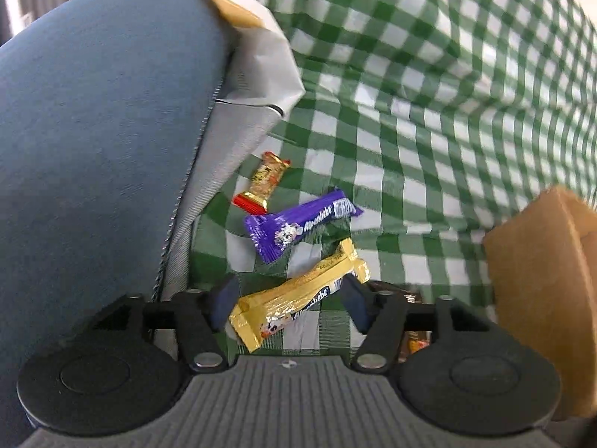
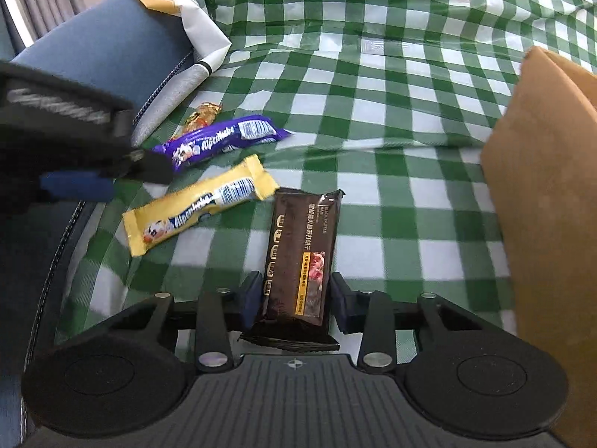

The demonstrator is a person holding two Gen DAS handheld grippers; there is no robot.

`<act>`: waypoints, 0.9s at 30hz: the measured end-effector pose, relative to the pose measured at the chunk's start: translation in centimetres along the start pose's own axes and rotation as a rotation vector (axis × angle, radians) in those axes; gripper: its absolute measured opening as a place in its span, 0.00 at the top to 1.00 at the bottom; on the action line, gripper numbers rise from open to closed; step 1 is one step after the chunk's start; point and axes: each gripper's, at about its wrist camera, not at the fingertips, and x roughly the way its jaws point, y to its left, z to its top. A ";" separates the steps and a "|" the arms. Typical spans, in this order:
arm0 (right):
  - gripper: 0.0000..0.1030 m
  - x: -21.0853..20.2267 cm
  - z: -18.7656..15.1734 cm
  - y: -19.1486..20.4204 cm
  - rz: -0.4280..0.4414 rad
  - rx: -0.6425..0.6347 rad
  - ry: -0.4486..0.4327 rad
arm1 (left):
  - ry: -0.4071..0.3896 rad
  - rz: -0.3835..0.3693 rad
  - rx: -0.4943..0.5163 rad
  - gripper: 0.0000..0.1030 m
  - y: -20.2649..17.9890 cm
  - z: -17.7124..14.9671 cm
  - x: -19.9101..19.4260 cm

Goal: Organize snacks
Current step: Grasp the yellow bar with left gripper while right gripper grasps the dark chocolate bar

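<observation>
Fingers of the right gripper [image 2: 294, 300] straddle the brown cracker pack [image 2: 298, 261] on the table [image 2: 391, 119], apart, seemingly not yet pinching. Left gripper [image 1: 285, 300] fingers, also apart, flank the yellow candy bar [image 1: 294, 295]. This looks like the grasping step; next, close, lift, carry toward the cardboard box [image 2: 548, 201] at right.

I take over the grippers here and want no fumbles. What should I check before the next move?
1. Left gripper jaws open around the yellow Alpenliebe candy bar: ok.
2. Right gripper jaws astride the dark brown cracker packet: ok.
3. Firm pad contact on either: cannot tell.
4. Purple Alpenliebe candy bar clear of both grippers: ok.
5. Brown cardboard box opening visible for drop-off: cannot tell.
</observation>
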 end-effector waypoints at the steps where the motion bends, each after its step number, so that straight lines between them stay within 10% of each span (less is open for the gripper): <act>1: 0.61 -0.4 -0.3 -0.2 -0.005 -0.016 0.002 | 0.004 0.010 0.026 0.31 -0.4 -0.1 0.4; 10: 0.61 -3.2 -1.6 -2.3 -0.009 -0.063 0.030 | 0.057 0.078 0.175 0.28 -2.3 -1.6 2.9; 16: 0.61 -3.8 -2.3 -2.4 -0.009 -0.068 0.040 | 0.081 0.040 0.165 0.84 -1.9 -2.2 2.6; 27: 0.62 -8.5 -4.7 -2.4 0.069 -0.167 0.058 | 0.162 -0.083 -0.052 0.86 -1.0 -4.9 -1.6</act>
